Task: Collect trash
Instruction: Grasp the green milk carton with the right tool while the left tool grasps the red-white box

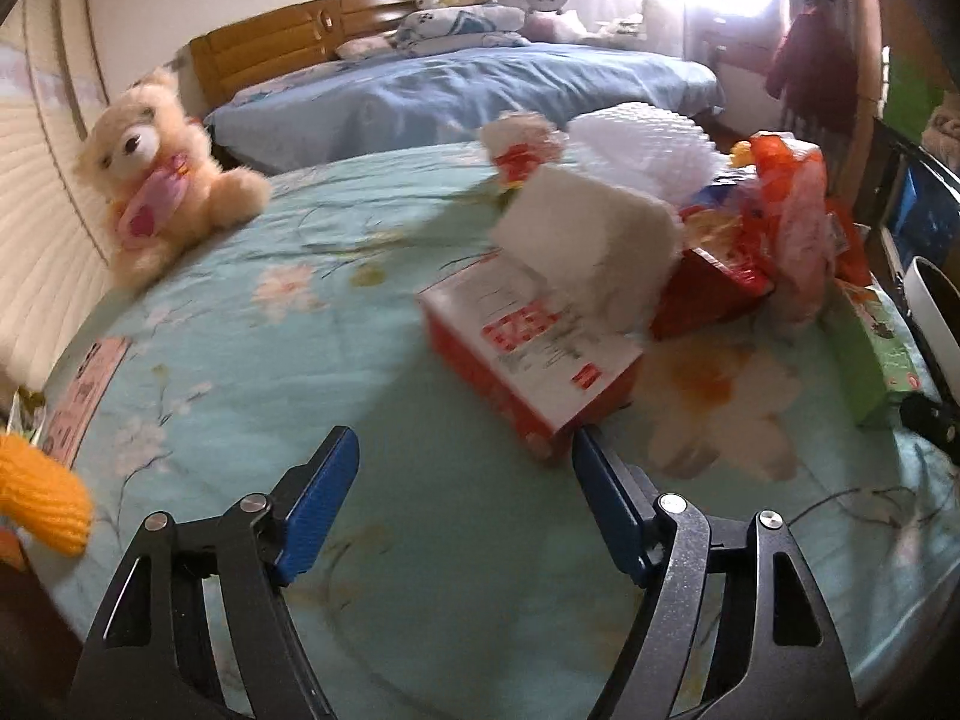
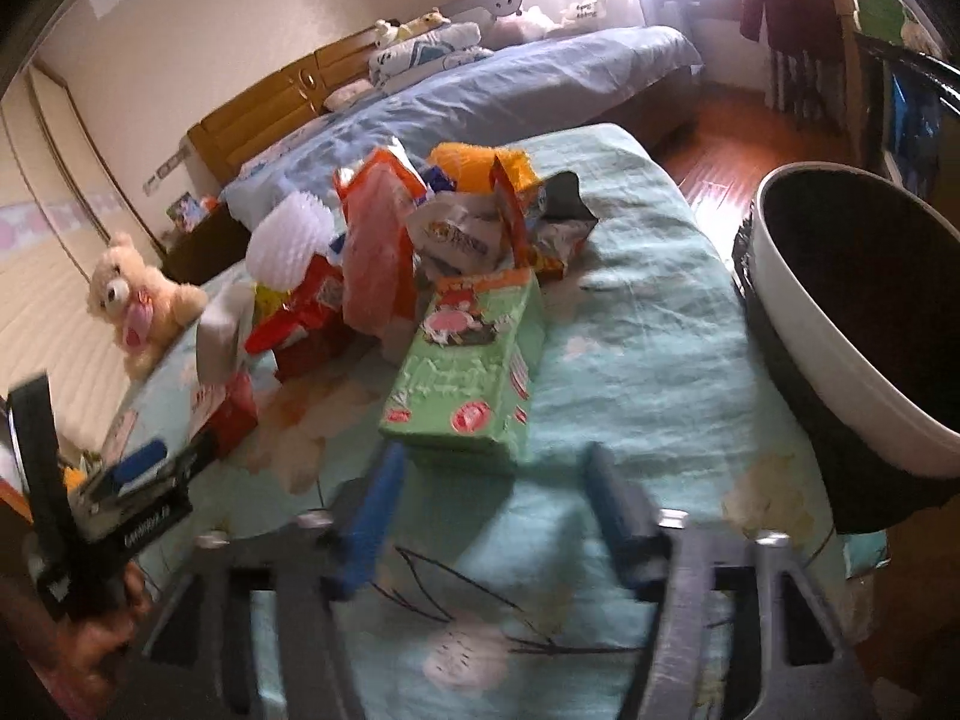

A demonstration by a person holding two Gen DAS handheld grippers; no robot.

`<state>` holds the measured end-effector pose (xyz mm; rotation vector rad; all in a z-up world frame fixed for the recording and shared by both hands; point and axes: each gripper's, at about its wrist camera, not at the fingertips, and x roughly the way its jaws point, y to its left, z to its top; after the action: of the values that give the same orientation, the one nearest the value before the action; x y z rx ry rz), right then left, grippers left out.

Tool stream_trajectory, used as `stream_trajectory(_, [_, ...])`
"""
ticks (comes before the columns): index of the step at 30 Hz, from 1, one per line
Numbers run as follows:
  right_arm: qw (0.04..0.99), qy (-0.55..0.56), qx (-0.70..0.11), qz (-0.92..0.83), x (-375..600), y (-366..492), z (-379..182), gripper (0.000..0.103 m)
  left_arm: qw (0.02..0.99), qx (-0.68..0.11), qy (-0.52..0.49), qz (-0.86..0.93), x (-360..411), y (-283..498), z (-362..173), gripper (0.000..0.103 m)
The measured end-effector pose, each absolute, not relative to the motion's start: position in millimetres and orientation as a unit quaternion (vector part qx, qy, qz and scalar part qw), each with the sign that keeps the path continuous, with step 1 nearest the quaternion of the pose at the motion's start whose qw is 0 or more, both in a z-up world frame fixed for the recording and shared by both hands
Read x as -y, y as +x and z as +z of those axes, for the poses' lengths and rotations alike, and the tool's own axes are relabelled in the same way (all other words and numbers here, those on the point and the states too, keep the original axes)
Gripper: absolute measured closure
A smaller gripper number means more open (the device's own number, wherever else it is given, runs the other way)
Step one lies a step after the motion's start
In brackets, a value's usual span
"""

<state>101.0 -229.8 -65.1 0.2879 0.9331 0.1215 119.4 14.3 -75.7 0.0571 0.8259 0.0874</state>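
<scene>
Trash: left hand-held gripper [image 1: 465,459] gapes empty before the red box [image 1: 528,348]; right hand-held gripper [image 2: 492,468], jaws apart, should straddle the green carton [image 2: 468,372] squarely.

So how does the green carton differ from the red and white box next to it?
The green carton is pale green with a cartoon print; the red and white box has a white top and red sides. The carton lies just ahead of the right gripper, the box ahead of the left gripper. Both lie flat on the bedspread.
</scene>
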Motion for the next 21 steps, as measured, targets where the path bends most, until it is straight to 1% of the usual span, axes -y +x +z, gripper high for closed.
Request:
stream_trajectory(2, [0.883,0.130,-0.447,0.057,222.9,107.1,-64.6,0.031,0.913,-0.406,0.014,0.032,-15.8,119.2,-74.6,0.026])
stream_trajectory(6, [0.881,0.105,-0.459,0.048,208.4,124.5,-67.1,0.030,0.919,-0.394,0.007,0.014,-0.3,127.0,-65.6,0.010])
stream_trajectory(7, [0.881,0.096,-0.461,0.043,206.7,128.8,-68.5,0.030,0.921,-0.390,0.010,0.014,4.5,130.0,-64.3,0.009])
stream_trajectory(11, [0.877,0.079,-0.474,0.026,204.3,143.9,-75.5,0.030,0.916,-0.398,0.025,0.028,21.0,154.5,-65.9,0.008])
stream_trajectory(15, [0.876,0.053,-0.480,0.015,200.8,156.4,-78.7,0.030,0.906,-0.417,0.026,0.064,14.9,171.4,-75.4,0.009])
stream_trajectory(16, [0.875,0.045,-0.481,0.012,200.0,158.0,-79.5,0.031,0.905,-0.420,0.022,0.065,11.4,171.8,-77.6,0.011])
stream_trajectory(17, [0.875,0.038,-0.483,0.009,199.3,159.1,-80.4,0.034,0.904,-0.422,0.016,0.059,7.4,170.6,-79.7,0.025])
stream_trajectory(18, [0.875,0.033,-0.483,0.007,199.9,158.9,-80.7,0.038,0.903,-0.428,0.008,0.048,3.2,169.7,-82.0,0.046])
stream_trajectory(19, [0.876,0.028,-0.481,0.005,200.5,157.9,-80.5,0.053,0.901,-0.432,0.006,0.046,0.5,168.7,-83.8,0.045])
stream_trajectory(21, [0.878,0.024,-0.478,0.005,203.8,155.1,-79.3,0.054,0.903,-0.427,0.002,0.039,-5.2,163.9,-83.2,0.046])
